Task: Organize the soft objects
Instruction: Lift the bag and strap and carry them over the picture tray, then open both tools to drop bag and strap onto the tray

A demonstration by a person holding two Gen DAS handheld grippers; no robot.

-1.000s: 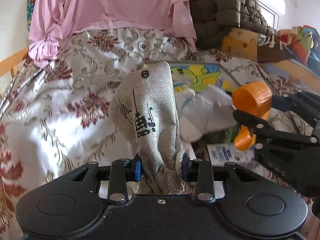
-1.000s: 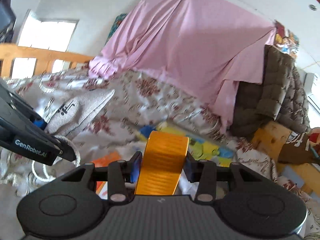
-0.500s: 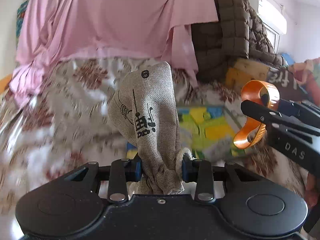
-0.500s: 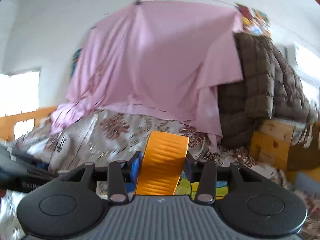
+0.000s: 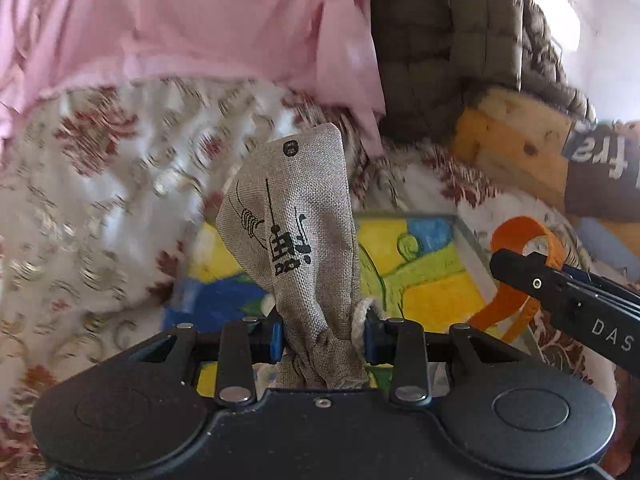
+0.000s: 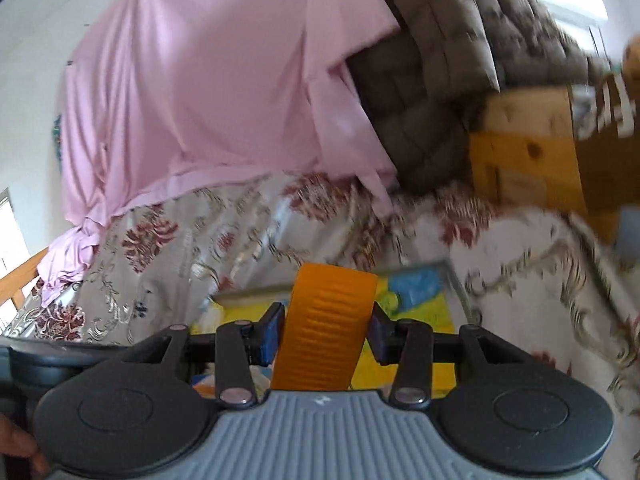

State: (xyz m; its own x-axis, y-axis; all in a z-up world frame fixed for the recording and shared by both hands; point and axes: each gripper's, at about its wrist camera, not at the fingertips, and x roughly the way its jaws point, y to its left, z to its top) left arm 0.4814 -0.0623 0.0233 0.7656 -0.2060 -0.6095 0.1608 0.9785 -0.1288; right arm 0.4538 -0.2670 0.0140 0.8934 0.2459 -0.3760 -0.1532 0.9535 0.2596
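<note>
Left gripper [image 5: 324, 330]: clenched on the gathered neck of a grey pouch [image 5: 292, 236], held upright off the bed [image 5: 100, 200], black print facing the camera, white cord [image 5: 360, 316] looping out by one pad. Beneath and beyond: a tray [image 5: 464, 240] with a yellow, blue and green picture, lying on the floral cover near the bed's far right corner. Right gripper [image 6: 326, 334]: grasping an orange band [image 6: 326, 332] across its ribbed width, also in the air, over the tray's near right edge in the left view. Behind: pink sheet [image 6: 208, 92] draped at the bed's far edge, brown quilted blanket [image 6: 432, 88] hanging to its right, wooden frame [image 6: 524, 152] below that.
</note>
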